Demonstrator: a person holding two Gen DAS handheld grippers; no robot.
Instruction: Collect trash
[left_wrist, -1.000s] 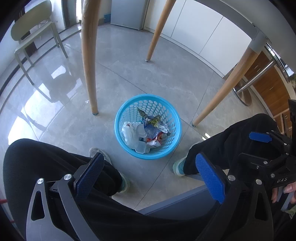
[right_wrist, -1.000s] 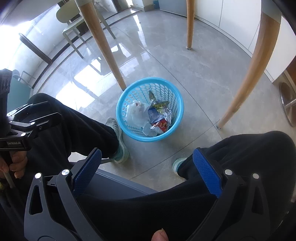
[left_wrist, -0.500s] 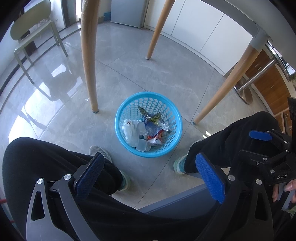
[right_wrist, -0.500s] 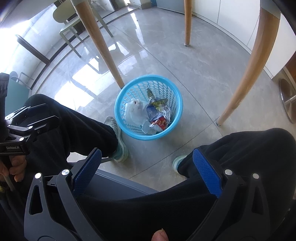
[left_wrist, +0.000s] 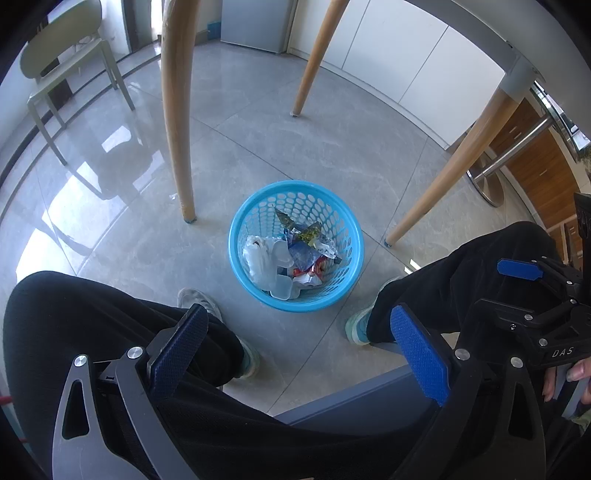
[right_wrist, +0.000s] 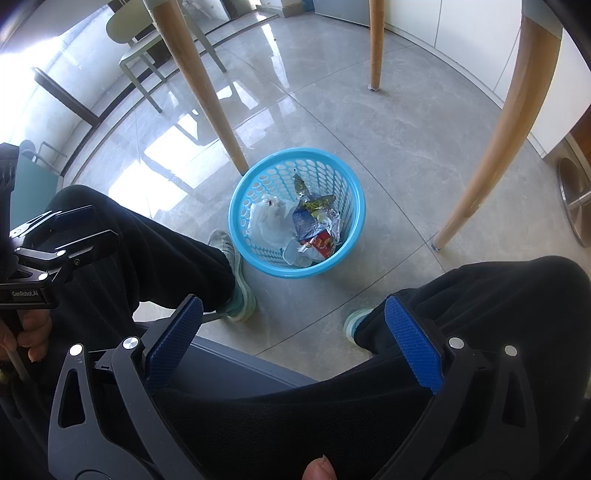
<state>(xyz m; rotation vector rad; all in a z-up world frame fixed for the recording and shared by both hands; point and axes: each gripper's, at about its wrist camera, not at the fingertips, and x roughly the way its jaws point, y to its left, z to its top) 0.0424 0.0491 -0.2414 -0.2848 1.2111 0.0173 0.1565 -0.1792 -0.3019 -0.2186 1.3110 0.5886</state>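
- Left wrist view: left tool (left_wrist: 295, 343) spread wide, nothing between its pads, held over the person's lap.
- Right wrist view: right tool (right_wrist: 295, 336) also spread wide and empty, above the knees.
- Blue basket (left_wrist: 236, 254) stands on the floor (left_wrist: 332, 147) between the person's two shoes, just beside one wooden table leg (left_wrist: 177, 110).
- Trash (left_wrist: 291, 251) sits inside the basket: white plastic bag, foil snack wrappers, a clear cup or lid; exact piece count unclear, pile is tangled.
- No loose trash seen on the floor in either view, so collecting looks nearly or fully done.
- Judgement for the step: if more is to go in, bring it straight over the rim before letting go; light wrappers can drift and miss.
- Counts: one basket, two tools, three table legs in view, one chair (left_wrist: 62, 59), two shoes.
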